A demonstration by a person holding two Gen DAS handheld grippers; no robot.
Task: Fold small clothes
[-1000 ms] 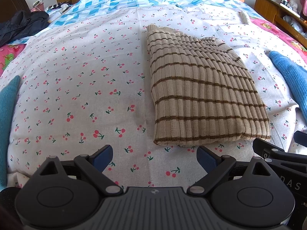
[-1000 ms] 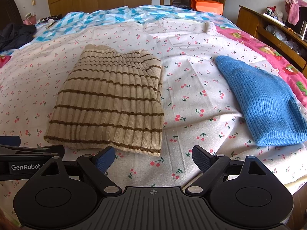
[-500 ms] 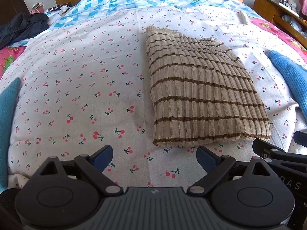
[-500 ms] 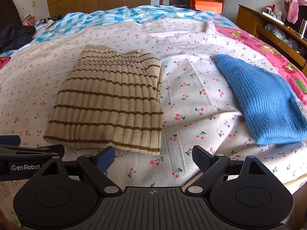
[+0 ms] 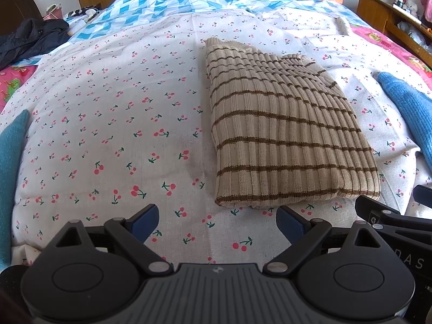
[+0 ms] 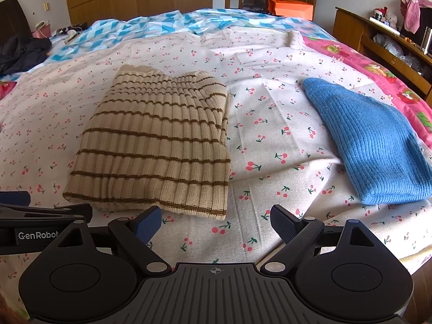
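One folded striped sweater (image 5: 283,135) lies flat on the cherry-print sheet (image 5: 108,135), ahead of both grippers. One blue knit (image 6: 372,140) lies to its right, apart from it. One teal cloth (image 5: 10,156) sits at the sheet's left edge. Left gripper (image 5: 217,222): jaws wide apart, holding nothing, just short of the sweater's near hem. Right gripper (image 6: 216,222): jaws wide apart, holding nothing, near the hem's right corner.
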